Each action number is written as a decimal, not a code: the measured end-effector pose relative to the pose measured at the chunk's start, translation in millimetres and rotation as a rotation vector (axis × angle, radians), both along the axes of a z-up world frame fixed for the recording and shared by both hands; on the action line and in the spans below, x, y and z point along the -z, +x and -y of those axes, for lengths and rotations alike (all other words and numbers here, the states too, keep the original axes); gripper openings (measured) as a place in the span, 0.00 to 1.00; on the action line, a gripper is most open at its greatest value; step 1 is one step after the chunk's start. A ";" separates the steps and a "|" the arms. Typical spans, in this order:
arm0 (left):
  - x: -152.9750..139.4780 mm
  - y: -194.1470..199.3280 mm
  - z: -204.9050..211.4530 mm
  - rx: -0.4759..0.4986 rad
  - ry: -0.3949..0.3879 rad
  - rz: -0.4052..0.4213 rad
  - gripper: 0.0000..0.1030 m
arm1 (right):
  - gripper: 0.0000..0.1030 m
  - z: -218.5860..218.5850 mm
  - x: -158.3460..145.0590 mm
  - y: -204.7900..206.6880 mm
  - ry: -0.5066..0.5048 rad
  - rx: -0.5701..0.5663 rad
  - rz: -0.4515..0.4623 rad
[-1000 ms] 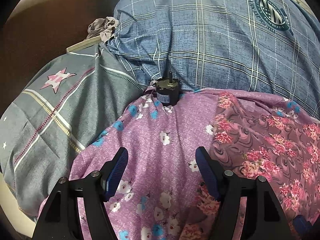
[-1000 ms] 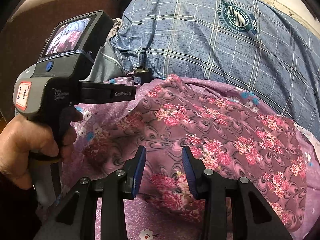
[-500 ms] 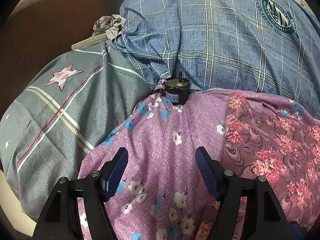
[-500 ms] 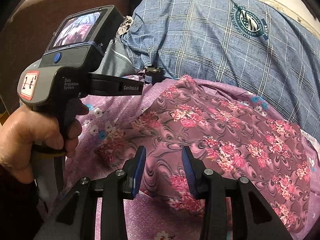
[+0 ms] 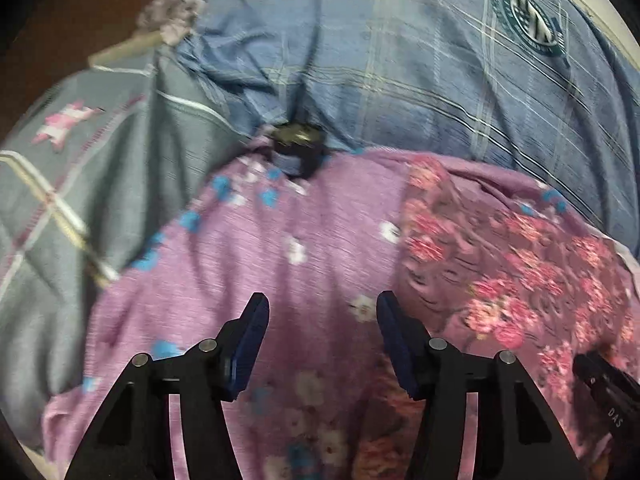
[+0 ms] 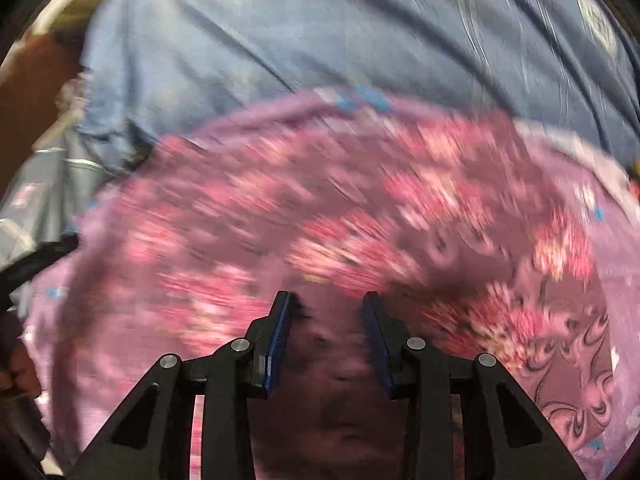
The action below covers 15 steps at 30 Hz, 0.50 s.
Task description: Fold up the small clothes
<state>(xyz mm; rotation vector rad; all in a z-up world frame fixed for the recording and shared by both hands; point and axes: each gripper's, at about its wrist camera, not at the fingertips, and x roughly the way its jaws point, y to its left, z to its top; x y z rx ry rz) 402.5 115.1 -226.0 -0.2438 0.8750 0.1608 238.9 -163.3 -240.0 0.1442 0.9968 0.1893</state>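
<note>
A maroon garment with pink flowers (image 5: 512,264) lies spread on a lilac cloth with white and blue flowers (image 5: 300,240). My left gripper (image 5: 324,314) hovers over the lilac cloth, just left of the garment's edge. Its jaws are closing, with only the lilac cloth showing below the gap between the pads. The right wrist view is badly blurred. There my right gripper (image 6: 326,310) points down at the maroon garment (image 6: 360,208). Its jaws stand narrow and are closing a little, and the pads do not visibly press on cloth. A black part of the right gripper (image 5: 604,392) shows at the lower right.
A blue plaid cushion (image 5: 400,60) rises behind the cloths, a grey cushion with a pink star (image 5: 80,184) to its left. A small black device (image 5: 298,148) sits where they meet. Crumpled grey fabric (image 5: 172,16) lies at the back left. A hand (image 6: 12,372) shows at the left edge.
The right gripper swung right and rolled, coming lower over the maroon garment; the left device slid to that view's left edge. The left jaws narrowed and that gripper tipped down slightly.
</note>
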 end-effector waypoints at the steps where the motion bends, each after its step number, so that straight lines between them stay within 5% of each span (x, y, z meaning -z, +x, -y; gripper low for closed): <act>1: 2.1 4.0 1.5 0.017 -0.008 -0.001 0.56 | 0.34 3.2 -1.6 0.2 0.023 0.001 0.010; 5: 6.3 21.2 6.2 0.069 -0.068 0.021 0.74 | 0.37 9.1 -18.6 -12.0 0.027 -0.007 0.086; 12: 34.4 64.4 7.4 0.246 -0.379 -0.054 0.74 | 0.37 33.3 -15.0 -14.3 0.034 0.029 0.084; 15: 42.1 75.6 12.6 0.269 -0.347 -0.104 0.72 | 0.37 40.6 -7.3 -14.4 0.021 0.037 0.071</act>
